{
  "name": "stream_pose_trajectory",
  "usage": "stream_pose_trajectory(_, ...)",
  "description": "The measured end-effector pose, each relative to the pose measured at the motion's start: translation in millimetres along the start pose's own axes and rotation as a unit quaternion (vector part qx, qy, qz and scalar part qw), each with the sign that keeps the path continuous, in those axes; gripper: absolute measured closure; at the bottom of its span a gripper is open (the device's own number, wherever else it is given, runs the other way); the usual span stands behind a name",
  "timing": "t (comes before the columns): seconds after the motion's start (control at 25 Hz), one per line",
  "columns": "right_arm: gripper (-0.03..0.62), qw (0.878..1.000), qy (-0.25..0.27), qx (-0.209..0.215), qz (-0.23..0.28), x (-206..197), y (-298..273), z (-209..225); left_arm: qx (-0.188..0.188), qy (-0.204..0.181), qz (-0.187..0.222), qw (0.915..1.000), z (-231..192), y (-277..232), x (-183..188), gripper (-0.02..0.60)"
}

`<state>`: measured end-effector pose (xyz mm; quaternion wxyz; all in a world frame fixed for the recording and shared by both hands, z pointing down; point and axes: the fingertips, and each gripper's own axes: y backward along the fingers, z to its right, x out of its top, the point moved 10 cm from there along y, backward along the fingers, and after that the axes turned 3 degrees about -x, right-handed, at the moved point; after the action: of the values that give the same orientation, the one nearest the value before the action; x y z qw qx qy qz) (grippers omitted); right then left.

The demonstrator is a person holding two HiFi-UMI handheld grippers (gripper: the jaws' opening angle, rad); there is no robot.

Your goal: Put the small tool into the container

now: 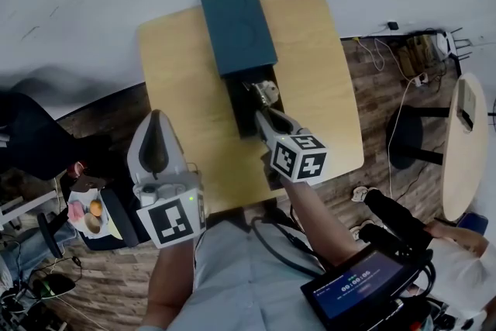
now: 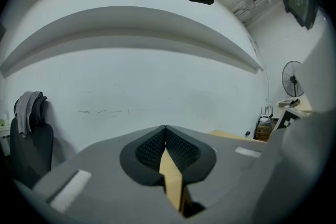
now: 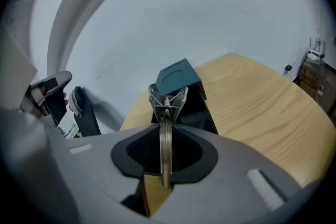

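A long dark teal container (image 1: 237,27) lies on the wooden table (image 1: 325,89), its lid slid toward the far end and its near dark compartment (image 1: 242,120) uncovered. My right gripper (image 1: 262,115) is shut on a small shiny metal tool (image 1: 266,91), held just above that compartment. In the right gripper view the tool (image 3: 166,107) sticks out edge-on between the pads, its forked head in front of the container (image 3: 181,78). My left gripper (image 1: 156,117) hovers over the table's near left edge, shut and holding nothing. In its own view the left gripper (image 2: 165,129) points at a white wall.
A second round table (image 1: 465,143) and a black stool (image 1: 407,137) stand to the right, with cables on the floor behind. A dark chair with small items (image 1: 93,209) sits at the left. A screen device (image 1: 360,292) hangs near the person's waist.
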<state>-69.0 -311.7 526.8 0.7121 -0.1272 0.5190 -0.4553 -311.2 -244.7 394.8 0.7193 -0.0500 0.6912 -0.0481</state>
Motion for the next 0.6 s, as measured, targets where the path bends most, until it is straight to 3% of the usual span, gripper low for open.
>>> stream_pose_trajectory(0.6,0.523,1.0,-0.008,-0.01,-0.026,4.6,-18.5,3.0,0.006,0.003,-0.003,1.0,-10.5,-11.2,-4.7,0.571)
